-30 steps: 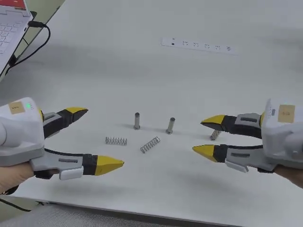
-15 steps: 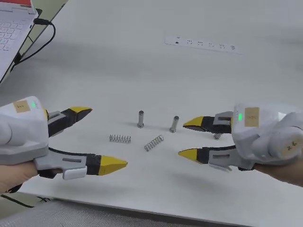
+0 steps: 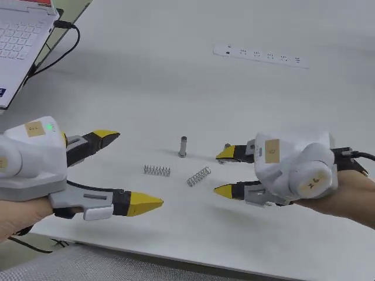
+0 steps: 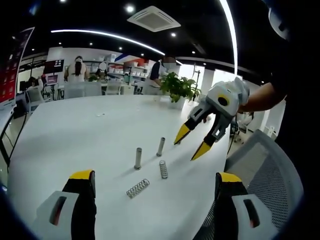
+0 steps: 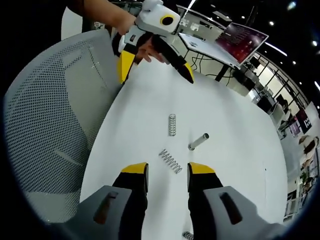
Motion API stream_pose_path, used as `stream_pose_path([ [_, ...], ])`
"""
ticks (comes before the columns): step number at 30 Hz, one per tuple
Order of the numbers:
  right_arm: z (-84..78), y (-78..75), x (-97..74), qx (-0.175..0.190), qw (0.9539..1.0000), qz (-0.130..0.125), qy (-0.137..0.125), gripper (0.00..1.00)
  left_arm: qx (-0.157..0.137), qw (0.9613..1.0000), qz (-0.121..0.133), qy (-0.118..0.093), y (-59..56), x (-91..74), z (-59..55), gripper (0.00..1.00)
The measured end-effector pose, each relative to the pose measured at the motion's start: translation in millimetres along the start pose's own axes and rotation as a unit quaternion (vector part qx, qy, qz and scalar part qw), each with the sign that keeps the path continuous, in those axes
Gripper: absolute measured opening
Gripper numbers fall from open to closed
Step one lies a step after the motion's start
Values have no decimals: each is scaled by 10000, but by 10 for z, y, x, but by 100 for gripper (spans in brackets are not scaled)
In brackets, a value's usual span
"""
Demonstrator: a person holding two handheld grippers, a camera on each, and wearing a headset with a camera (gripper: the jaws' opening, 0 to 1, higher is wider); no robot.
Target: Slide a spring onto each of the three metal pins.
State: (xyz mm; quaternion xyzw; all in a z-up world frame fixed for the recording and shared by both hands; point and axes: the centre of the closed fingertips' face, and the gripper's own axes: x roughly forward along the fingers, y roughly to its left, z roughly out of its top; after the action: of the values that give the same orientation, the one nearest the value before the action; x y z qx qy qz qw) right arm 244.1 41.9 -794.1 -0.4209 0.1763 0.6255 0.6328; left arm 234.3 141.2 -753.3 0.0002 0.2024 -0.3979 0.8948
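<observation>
Spring pick-up about to start: on the white table (image 3: pixel 176 88) I hold the left gripper (image 3: pixel 138 169) empty and spread wide, and the right gripper (image 3: pixel 217 172) empty with its jaws parted less. One upright pin (image 3: pixel 183 146) stands bare, with a second pin (image 4: pixel 161 146) near it. The tilted spring (image 3: pixel 198 176) lies just beside the right jaws, the flat spring (image 3: pixel 156 170) further left. All the parts lie loose on the tabletop, not in a tray. Next, I judge, I need a light pinch on the tilted spring's coils.

The left spring (image 3: pixel 156 170) and the slanted spring (image 3: pixel 199 176) lie loose — near the upright metal pin (image 3: pixel 183 146), bare.
</observation>
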Motion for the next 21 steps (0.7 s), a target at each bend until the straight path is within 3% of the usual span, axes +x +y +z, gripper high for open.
stream_pose_path([
  [4,-86,-32,120,-11,9996,26,270,29,0,10000,-52,1,13,4,-7,97],
  [12,-94,-51,308,-18,9990,199,411,30,14,9999,-163,18,39,33,-48,97],
  [21,-158,-36,456,-6,9966,473,669,24,79,9996,-273,18,65,56,-59,97],
])
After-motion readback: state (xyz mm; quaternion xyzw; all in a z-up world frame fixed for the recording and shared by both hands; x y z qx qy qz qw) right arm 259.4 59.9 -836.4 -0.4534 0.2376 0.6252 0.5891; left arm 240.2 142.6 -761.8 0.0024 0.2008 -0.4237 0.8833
